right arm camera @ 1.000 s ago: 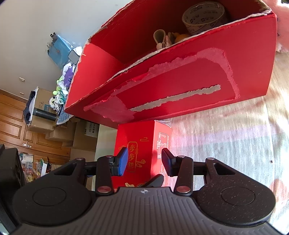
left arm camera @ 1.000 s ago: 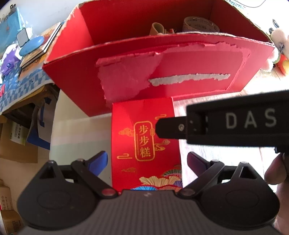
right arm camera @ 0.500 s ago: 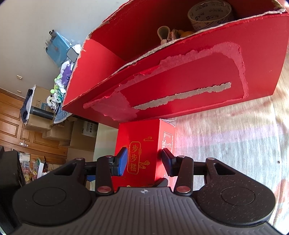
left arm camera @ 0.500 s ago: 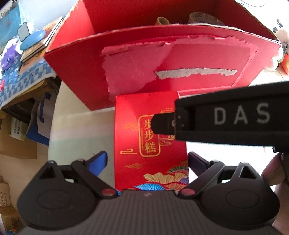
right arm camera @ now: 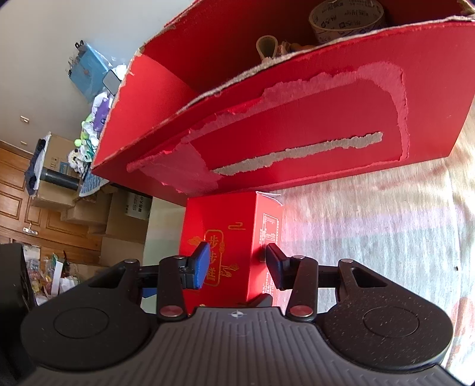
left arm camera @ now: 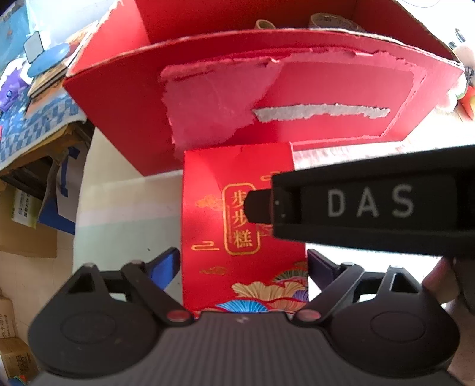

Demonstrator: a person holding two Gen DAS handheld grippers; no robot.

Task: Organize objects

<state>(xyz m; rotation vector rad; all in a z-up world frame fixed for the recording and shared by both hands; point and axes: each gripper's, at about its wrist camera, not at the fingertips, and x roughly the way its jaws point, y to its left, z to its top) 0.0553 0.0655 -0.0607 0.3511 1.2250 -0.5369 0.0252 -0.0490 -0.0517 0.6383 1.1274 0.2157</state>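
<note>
A small red box with gold characters stands upright on the desk, just in front of the torn front wall of a large open red carton. In the left wrist view the left gripper has its fingers spread wide, one blue finger on each side of the small box; whether they touch its sides cannot be told. The right gripper reaches across from the right, its black body lettered "DAS" passing over the box face in the left view. In the right wrist view its blue finger lies against the gold-printed face and the other finger against the adjoining side with small print, so the fingers pinch the box at that corner. Inside the carton a tape roll and a small beige item show above the torn rim. Beyond the desk edge, cardboard boxes are stacked on the floor, and a side table with a blue checked cloth holds clutter.
</note>
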